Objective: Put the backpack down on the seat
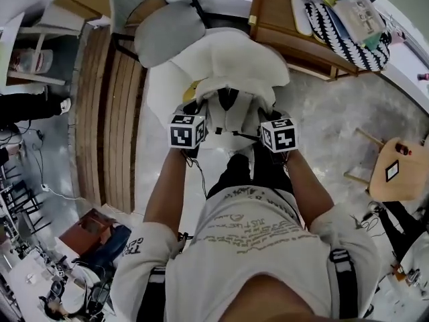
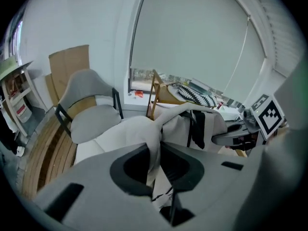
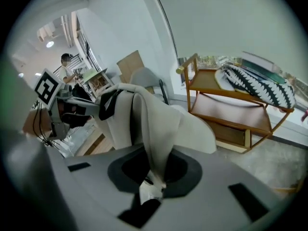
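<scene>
Item: backpack, cream fabric w/ black straps. Pos.: hanging between both grippers, directly in front of the person and over the white chair. Whether its base touches the seat cannot be told, as the bag hides the contact area. Left gripper: jaws nearly closed, pinching a fold of cream fabric at the bag's upper left edge. Right gripper: same condition, clamped on a fold at the upper right edge, w/ a little fabric bunched below the pads. Handling, est.: shell is soft and limp. It drapes from both pinch points and sags between them, so expect no stiffness and no self-support once set down. Contents appear light, since the fabric shows little tension. Surface looks smooth, so a thin fold may creep through the pads under load. Not fragile as far as can be seen. Grip pts.: the two top corners as now held are adequate for lowering, because a symmetric hold keeps the bag upright and level. The alt. is the black top loop or a strap, which is thicker and prob. less prone to slip. Avoid pinching a single fabric layer near an edge. Loose straps may catch on the chair rim. The grey chair stands beyond the white one, apart from the bag, and is not involved.
</scene>
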`<state>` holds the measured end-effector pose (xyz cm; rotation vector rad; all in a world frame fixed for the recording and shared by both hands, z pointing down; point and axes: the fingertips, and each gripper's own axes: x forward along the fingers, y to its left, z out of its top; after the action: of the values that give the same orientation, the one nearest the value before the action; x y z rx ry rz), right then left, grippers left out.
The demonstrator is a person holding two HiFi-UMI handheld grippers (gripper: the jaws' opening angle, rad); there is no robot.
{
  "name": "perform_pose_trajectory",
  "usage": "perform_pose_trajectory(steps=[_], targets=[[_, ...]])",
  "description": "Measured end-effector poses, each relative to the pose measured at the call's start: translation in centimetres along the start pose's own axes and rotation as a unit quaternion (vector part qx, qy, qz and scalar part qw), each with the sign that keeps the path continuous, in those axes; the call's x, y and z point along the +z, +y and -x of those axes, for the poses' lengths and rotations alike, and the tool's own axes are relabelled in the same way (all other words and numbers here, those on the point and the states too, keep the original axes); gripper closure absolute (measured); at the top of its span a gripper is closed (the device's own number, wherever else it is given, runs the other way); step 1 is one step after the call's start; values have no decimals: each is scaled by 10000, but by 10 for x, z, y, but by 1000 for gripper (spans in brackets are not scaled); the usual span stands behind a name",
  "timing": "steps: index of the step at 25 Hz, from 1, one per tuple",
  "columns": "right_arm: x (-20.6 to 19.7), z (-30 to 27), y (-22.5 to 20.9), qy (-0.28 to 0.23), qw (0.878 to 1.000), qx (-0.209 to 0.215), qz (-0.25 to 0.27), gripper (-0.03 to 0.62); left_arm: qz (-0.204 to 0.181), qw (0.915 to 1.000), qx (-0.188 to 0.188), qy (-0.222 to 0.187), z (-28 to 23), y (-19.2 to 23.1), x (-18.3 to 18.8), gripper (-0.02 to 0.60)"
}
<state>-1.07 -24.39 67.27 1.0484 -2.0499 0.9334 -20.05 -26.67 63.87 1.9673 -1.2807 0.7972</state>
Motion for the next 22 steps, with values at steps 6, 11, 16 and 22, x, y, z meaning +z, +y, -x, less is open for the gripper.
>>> perform_pose_trajectory(steps=[6,11,16,22], targets=[[-33,-54,-44,598,9971,38,-468,536,-158,9981,-33,598,-71,3,-20,523],[-68,-86,-80,1130,9896,-219,-865,528,-216,9924,-116,1206,-119,2,-47,522],[-108,-106,-91,1586,9849,-43,-697,520,-114,9849,94,1724,-142,8,-79,522],[-139,-108,-86,1825,9826,22,-355,510,395,9818,316,1833,-141,8,-111,506]])
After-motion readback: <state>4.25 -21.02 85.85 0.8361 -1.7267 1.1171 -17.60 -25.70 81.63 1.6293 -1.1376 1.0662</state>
